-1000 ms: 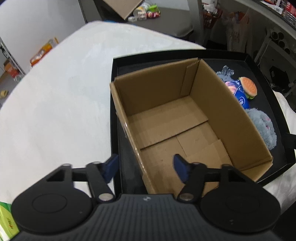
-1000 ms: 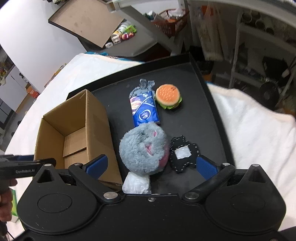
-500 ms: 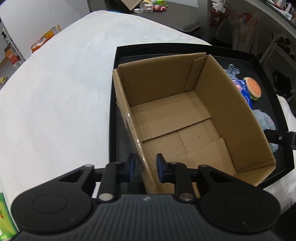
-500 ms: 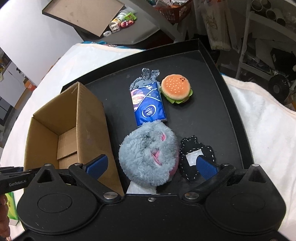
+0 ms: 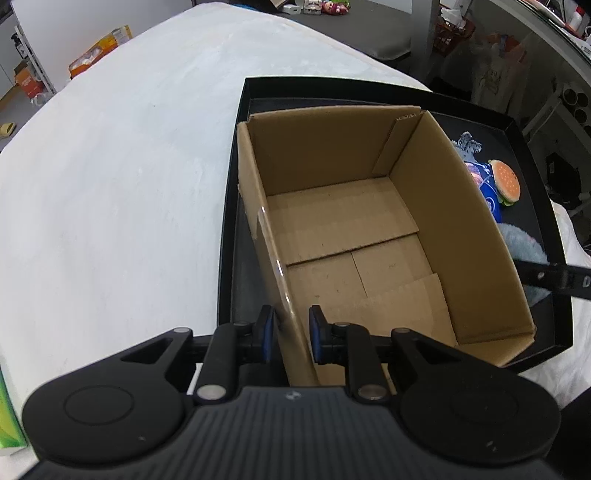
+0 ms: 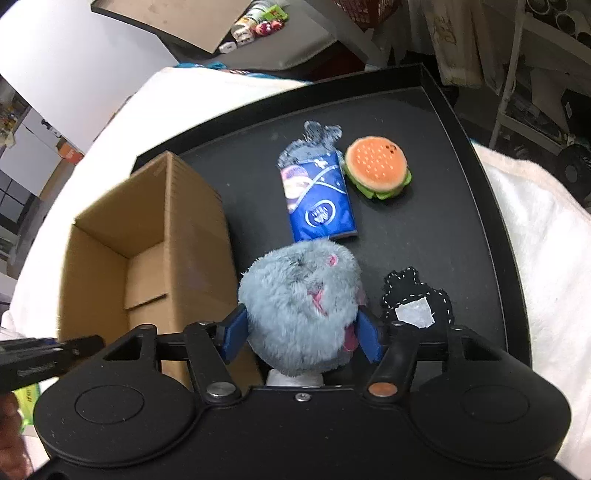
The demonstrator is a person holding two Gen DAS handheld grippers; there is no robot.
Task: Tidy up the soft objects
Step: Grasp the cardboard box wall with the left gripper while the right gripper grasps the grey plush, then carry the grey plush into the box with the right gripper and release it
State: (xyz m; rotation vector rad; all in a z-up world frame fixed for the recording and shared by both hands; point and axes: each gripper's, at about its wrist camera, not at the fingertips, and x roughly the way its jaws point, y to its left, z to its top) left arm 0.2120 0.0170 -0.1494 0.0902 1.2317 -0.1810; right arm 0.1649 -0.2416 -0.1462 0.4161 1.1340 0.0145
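Observation:
An open, empty cardboard box stands on the left part of a black tray. My left gripper is shut on the box's near wall, one blue pad on each side. Right of the box a round grey plush toy lies on the tray. My right gripper straddles the toy; its jaws are closing and both pads press into the fur. Beyond it lie a blue tissue pack, a plush burger and a black felt patch.
The tray rests on a table under a white fleecy cloth. A green box shows at the near left edge. A small white item peeks out under the grey toy. Shelves and clutter stand behind the table.
The left jaws closed from half open onto the box wall. The right gripper came forward over the grey plush and its wide jaws narrowed onto the toy's sides.

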